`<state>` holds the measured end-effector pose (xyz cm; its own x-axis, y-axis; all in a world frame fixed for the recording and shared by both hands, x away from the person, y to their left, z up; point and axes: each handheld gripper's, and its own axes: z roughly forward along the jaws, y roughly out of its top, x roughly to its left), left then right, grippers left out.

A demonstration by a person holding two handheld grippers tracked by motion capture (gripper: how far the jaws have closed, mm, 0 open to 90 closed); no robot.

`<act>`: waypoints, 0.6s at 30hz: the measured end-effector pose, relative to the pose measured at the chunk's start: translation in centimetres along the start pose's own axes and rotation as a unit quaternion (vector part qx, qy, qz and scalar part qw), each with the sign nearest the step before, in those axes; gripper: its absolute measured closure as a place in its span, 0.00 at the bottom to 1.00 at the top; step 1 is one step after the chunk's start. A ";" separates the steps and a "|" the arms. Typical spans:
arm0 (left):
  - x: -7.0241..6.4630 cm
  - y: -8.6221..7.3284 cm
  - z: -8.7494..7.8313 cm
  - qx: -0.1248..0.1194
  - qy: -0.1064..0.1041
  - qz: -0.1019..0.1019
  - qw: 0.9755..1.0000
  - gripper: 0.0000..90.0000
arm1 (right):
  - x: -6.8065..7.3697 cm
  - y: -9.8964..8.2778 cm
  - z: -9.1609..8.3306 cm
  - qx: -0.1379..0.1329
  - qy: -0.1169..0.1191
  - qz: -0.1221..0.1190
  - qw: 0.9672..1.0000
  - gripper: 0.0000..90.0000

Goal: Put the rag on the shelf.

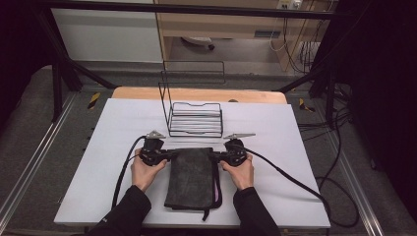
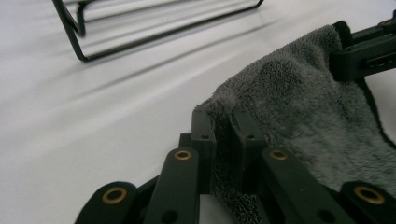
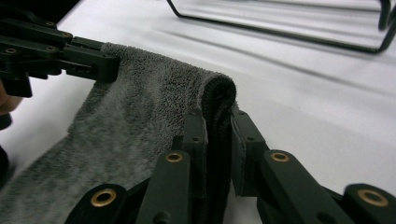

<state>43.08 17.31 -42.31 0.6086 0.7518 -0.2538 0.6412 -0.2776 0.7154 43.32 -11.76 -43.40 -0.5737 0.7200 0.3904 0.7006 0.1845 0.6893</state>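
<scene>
Grey towel (image 1: 189,177) on white table (image 1: 98,147), far corners pinched by left gripper (image 2: 223,122), right gripper (image 3: 218,122)

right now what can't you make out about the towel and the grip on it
- Towel underside: hidden by its own folds, high view.
- Left gripper and right gripper pads: buried in pile, so the bite depth is unclear, both gripper views.
- Towel's near end: cut off by the bottom edge, both gripper views.
- Wire rack: cropped at the top edge, both gripper views.
</scene>
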 end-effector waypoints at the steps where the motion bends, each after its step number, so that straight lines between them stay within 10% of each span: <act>1: 0.0 0.0 -0.3 -0.005 0.000 0.002 1.000 0.90 | 0.1 0.0 -0.2 -0.006 0.004 -0.001 1.000 0.88; 18: -1.3 0.2 -3.0 -0.052 -0.004 0.020 0.998 0.90 | 1.8 0.0 -2.4 -0.060 0.021 -0.034 0.997 0.89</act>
<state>41.03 18.04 -39.88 0.6368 0.7361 -0.2296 0.5652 -0.2430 0.7884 41.20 -12.09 -41.24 -0.6376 0.6789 0.3640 0.6054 0.1494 0.7818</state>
